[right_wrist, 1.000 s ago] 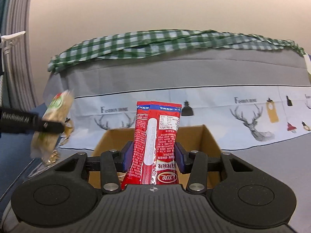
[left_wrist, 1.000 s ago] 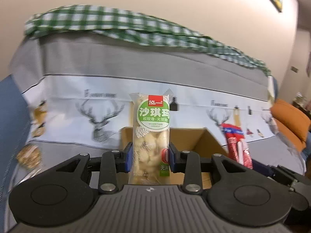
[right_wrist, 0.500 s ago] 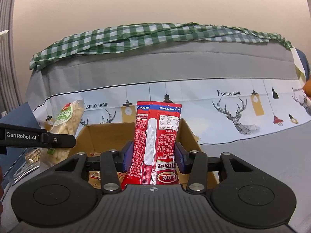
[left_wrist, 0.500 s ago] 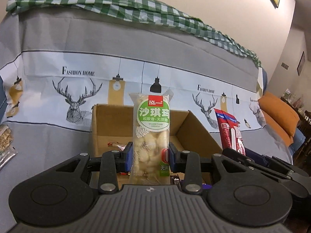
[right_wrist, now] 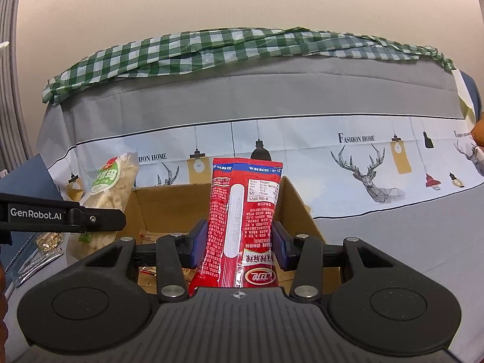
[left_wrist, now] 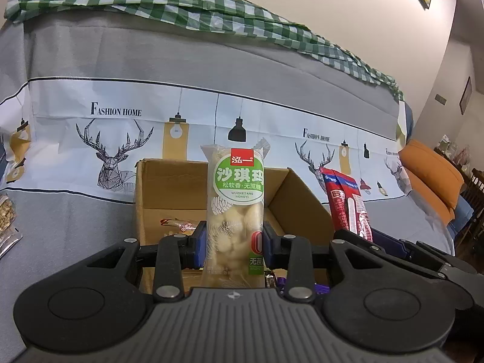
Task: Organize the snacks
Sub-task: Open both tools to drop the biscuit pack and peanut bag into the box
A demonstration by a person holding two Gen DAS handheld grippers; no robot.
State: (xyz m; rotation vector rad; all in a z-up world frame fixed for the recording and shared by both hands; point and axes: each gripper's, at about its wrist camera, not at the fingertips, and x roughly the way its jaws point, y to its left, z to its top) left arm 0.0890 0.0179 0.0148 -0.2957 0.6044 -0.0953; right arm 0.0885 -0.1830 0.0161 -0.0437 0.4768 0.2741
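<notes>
My left gripper (left_wrist: pixel 234 242) is shut on a clear snack packet with a green label (left_wrist: pixel 236 199), held upright at the near edge of an open cardboard box (left_wrist: pixel 169 187). My right gripper (right_wrist: pixel 239 242) is shut on a red snack packet (right_wrist: pixel 242 211), held upright over the same box (right_wrist: pixel 169 205). The red packet (left_wrist: pixel 348 205) shows at the right of the left wrist view. The green-label packet (right_wrist: pixel 112 190) and the left gripper's finger (right_wrist: pixel 90 219) show at the left of the right wrist view. Small wrapped snacks (left_wrist: pixel 178 224) lie inside the box.
The box stands on a sofa with a grey and white deer-print cover (left_wrist: pixel 115 151). A green checked cloth (right_wrist: pixel 242 45) lies along the backrest. Loose snack packets (left_wrist: pixel 6 217) lie on the seat at the left. An orange cushion (left_wrist: pixel 432 172) is at the right.
Both grippers have moved closer to the box with their packets still held. The box now looks larger, and its inside shows in both views.
</notes>
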